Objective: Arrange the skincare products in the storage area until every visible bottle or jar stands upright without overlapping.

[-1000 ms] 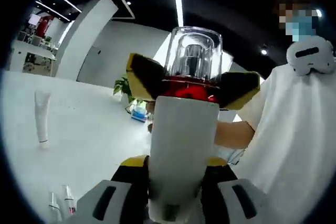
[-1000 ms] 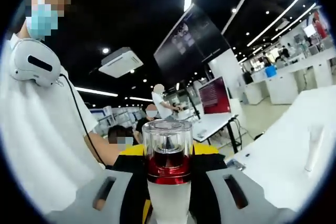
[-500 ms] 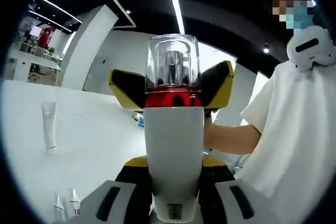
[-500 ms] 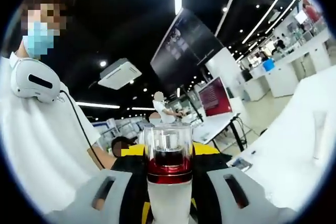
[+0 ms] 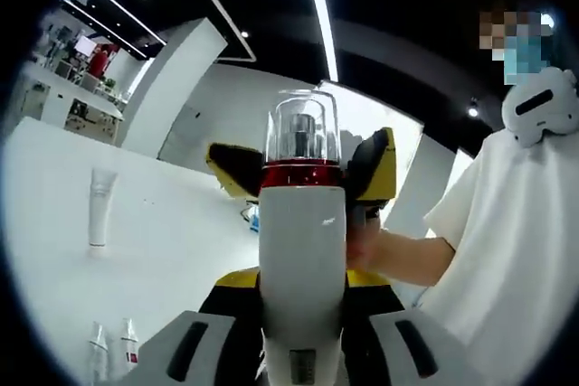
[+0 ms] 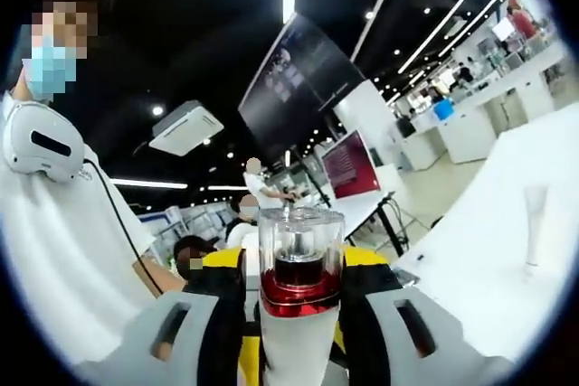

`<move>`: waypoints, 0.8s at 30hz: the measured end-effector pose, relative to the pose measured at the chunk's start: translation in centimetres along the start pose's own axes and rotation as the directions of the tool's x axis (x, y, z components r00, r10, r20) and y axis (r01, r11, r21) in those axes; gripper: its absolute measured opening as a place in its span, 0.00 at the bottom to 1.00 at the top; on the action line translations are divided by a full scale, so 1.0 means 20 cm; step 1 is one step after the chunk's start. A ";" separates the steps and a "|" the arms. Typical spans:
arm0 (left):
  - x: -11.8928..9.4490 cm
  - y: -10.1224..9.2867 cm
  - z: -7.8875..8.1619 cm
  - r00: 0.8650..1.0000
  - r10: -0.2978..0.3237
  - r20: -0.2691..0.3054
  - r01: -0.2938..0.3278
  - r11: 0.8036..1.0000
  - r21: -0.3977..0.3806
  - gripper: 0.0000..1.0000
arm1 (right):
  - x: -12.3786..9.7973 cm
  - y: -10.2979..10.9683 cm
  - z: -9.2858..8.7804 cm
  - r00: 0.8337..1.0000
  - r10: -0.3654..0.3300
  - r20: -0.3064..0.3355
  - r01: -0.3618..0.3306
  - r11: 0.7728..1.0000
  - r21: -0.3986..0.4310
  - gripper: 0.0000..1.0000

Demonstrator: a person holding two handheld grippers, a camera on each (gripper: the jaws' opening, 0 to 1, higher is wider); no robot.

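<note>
White table [image 5: 172,250] behind — bottle [image 5: 301,250] upright, clamped between both grippers' jaws.

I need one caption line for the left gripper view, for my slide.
Both grippers clamp a white pump bottle with clear cap above the white table, where a tube stands upright.

I'm seeing the bottle [image 5: 301,259] showing a matt white body, glossy red collar and clear plastic cap; the surface [image 5: 172,250] is looking smooth white.

White bottle [image 5: 302,268] with red collar [image 5: 301,174], clear cap [image 5: 302,129].
</note>
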State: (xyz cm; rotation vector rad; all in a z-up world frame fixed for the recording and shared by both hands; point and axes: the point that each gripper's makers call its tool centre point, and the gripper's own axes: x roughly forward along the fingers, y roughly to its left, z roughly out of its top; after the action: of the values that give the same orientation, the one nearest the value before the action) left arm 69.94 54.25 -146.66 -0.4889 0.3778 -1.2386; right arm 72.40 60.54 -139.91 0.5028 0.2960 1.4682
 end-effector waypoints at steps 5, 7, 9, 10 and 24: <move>0.00 0.00 0.06 0.998 -0.004 0.057 0.006 1.000 -0.024 0.31 | -0.02 -0.07 -0.05 0.998 -0.069 -0.012 0.069 0.997 0.029 0.36; 0.02 0.00 0.05 0.999 -0.004 0.053 0.006 1.000 -0.027 0.30 | -0.01 -0.05 -0.05 0.999 -0.047 0.008 0.046 0.994 0.100 0.34; 0.04 0.00 0.02 0.999 -0.010 0.035 0.012 0.999 -0.042 0.30 | 0.00 -0.05 -0.07 0.998 -0.067 -0.006 0.067 0.997 0.044 0.34; 0.04 0.01 0.01 0.999 -0.009 0.032 0.010 0.999 -0.040 0.30 | 0.00 -0.06 -0.08 0.997 -0.073 -0.023 0.074 0.996 0.047 0.34; 0.01 0.08 -0.02 0.998 0.047 0.034 -0.045 0.997 -0.059 0.30 | -0.04 -0.18 -0.19 0.953 -0.235 -0.190 0.258 0.961 0.104 0.36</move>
State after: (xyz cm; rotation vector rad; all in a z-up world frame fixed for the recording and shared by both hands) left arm 71.07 54.33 -147.87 -0.5481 0.3935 -1.1752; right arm 73.55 60.10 -145.04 0.4213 0.5763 1.2551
